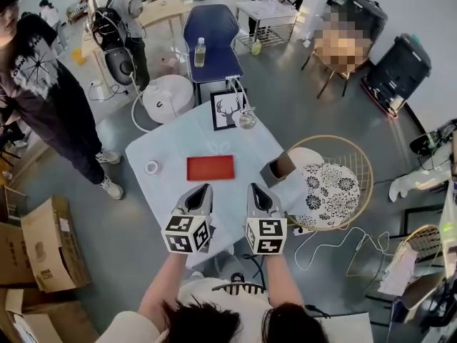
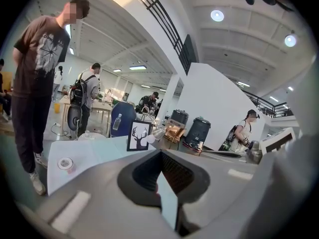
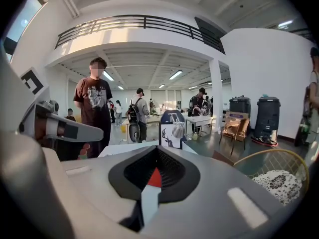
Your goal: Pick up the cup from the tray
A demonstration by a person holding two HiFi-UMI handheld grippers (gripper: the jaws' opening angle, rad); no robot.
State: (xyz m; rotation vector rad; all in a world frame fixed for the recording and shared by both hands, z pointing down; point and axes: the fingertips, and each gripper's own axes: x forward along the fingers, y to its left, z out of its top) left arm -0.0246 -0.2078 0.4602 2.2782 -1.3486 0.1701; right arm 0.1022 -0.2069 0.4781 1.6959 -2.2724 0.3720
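Observation:
A flat red tray (image 1: 211, 167) lies in the middle of the pale-clothed table (image 1: 178, 145), with nothing on it. A small white cup (image 1: 151, 167) stands on the cloth to the tray's left; in the left gripper view the cup (image 2: 65, 164) shows far left. A clear glass (image 1: 246, 120) stands by a deer picture frame (image 1: 227, 110) at the far edge. My left gripper (image 1: 203, 189) and right gripper (image 1: 255, 189) hover side by side over the table's near edge, just short of the tray. Both are shut and hold nothing. A red sliver of tray (image 3: 155, 178) shows between the right jaws.
A person in a dark shirt (image 1: 43, 98) stands left of the table. A brown box (image 1: 278, 168) sits at the table's right corner, beside a wicker chair with a patterned cushion (image 1: 328, 191). A blue chair (image 1: 213, 34) holding a bottle (image 1: 200, 52) is beyond. Cardboard boxes (image 1: 43, 241) lie on the floor at left.

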